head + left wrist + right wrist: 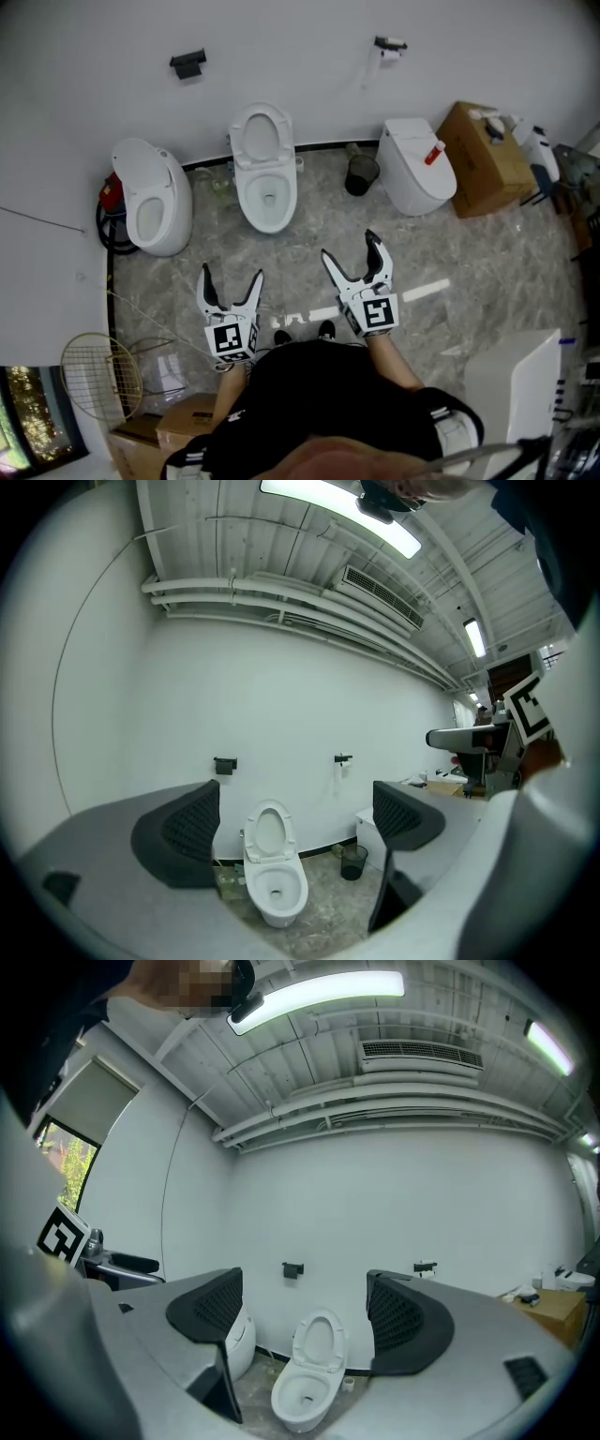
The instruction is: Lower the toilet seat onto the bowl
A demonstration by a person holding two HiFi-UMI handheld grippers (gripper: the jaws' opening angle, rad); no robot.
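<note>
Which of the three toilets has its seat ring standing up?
The middle toilet: its seat ring stands upright at the wall. The right toilet is lidded shut; the left toilet shows no raised ring.

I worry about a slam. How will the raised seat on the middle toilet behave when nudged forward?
The toilet seat looks a rigid ring hinged behind the bowl, so it should swing rather than bend. Standing near upright, it may drop quickly once tipped. Its glossy white surface looks slippery.
</note>
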